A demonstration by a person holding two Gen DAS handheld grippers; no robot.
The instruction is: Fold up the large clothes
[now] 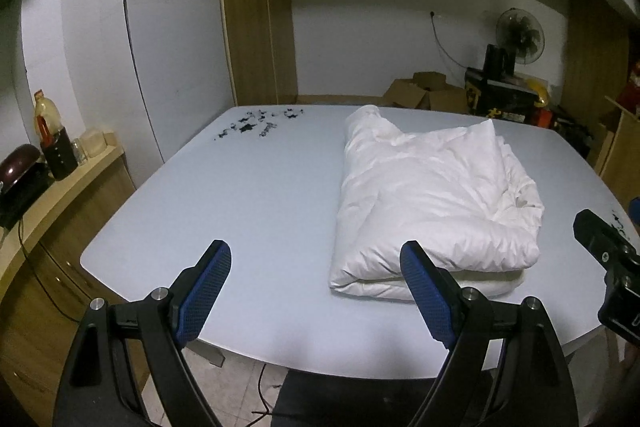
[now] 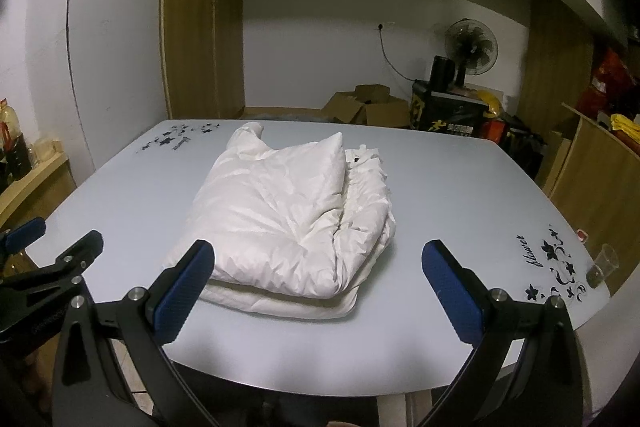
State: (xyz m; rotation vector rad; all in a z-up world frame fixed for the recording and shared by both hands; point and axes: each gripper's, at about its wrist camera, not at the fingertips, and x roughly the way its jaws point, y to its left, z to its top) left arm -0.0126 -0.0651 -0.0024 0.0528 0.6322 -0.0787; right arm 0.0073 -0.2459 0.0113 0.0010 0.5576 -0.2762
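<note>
- The puffy white padded garment point(image 2: 288, 215) is lying folded into a thick bundle on the pale blue-grey glass table point(image 2: 460, 187), lengthwise down the middle, one sleeve poking toward the far edge.
- The left gripper point(image 1: 316, 281) is hovering over the near table edge with its blue-padded fingers spread wide, gripping nothing; its right finger is lining up with the bundle's near left corner.
- The right gripper point(image 2: 320, 281) is also hanging spread apart and empty, its left finger overlapping the bundle's near edge in view; I cannot tell whether it is touching.
- Only the right view is showing the clear plastic cup point(image 2: 604, 265) near the table's right rim, with something dark at its bottom, beside the black flower decal point(image 2: 554, 267).
- Only the left view is showing the wooden side counter point(image 1: 60, 187) carrying a brown-liquid plastic bottle point(image 1: 50, 135).
- Open cardboard boxes point(image 2: 360, 107) are sitting on the floor behind the table; their contents are hidden.
- Bare tabletop is lying open on both sides of the bundle, wider on the left.
</note>
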